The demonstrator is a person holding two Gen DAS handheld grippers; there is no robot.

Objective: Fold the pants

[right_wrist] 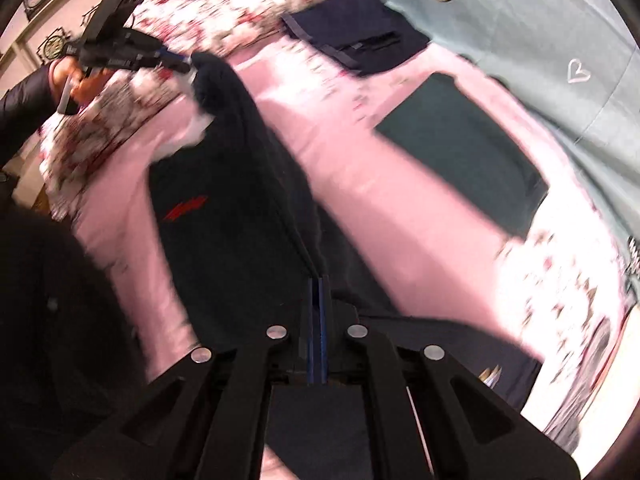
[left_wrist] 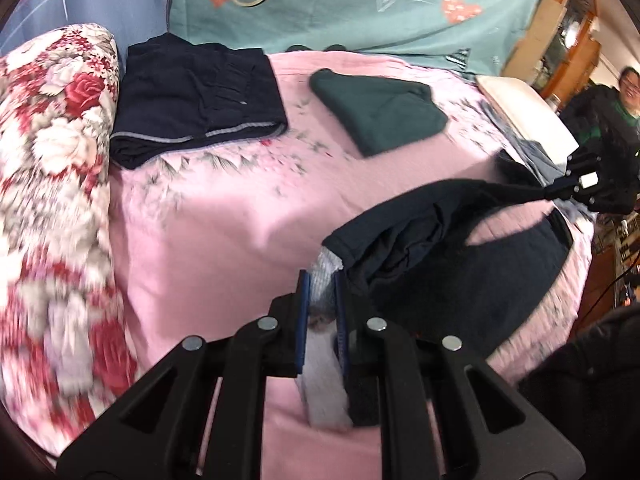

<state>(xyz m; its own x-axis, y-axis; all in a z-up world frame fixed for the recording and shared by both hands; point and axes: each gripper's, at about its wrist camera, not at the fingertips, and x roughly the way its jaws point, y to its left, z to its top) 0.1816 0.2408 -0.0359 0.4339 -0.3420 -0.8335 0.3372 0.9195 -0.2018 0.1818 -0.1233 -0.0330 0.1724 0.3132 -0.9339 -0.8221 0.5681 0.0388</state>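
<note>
On the pink bed sheet (left_wrist: 224, 216), left to right, sit a floral rolled quilt (left_wrist: 52, 168), a folded navy garment (left_wrist: 200, 100) and a folded dark green garment (left_wrist: 380, 112); no containers show. The dark navy pants (left_wrist: 420, 232) lie at the near right of the bed, partly lifted and stretched between the two tools, with a red mark (right_wrist: 185, 207) on one leg and pale lining at the hem. The left hand-held gripper (left_wrist: 322, 292) is clamped on that pale hem. The right hand-held gripper (right_wrist: 319, 304) is pinched tight on a dark fabric edge.
</note>
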